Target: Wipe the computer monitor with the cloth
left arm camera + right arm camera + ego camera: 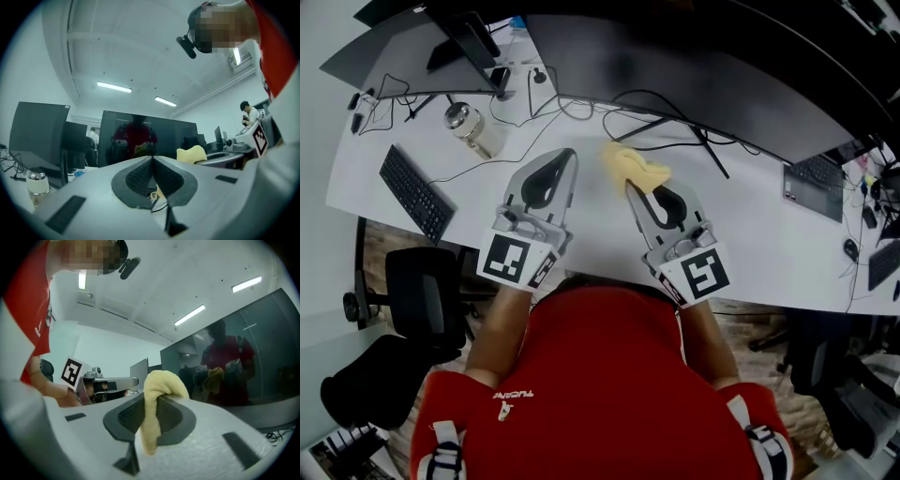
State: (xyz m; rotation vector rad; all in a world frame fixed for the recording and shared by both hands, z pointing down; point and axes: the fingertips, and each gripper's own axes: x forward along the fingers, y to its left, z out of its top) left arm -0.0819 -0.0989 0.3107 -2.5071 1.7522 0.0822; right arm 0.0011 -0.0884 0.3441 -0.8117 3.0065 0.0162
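A wide dark curved monitor (675,75) stands along the back of the white desk (750,234). My right gripper (630,185) is shut on a yellow cloth (633,166), held in front of the screen's lower edge. In the right gripper view the yellow cloth (157,401) is pinched between the jaws and hangs down, with the monitor (253,366) reflecting the person. My left gripper (572,155) sits just left of the cloth with its jaws closed and empty. The left gripper view faces the monitor (145,138) and shows the cloth (191,153) at right.
A black keyboard (414,192) lies at the desk's left, a glass jar (469,127) behind it, and a second screen (389,42) at the far left. Cables (666,122) trail under the monitor. A laptop (814,186) sits at the right; a black chair (422,291) stands beside the desk.
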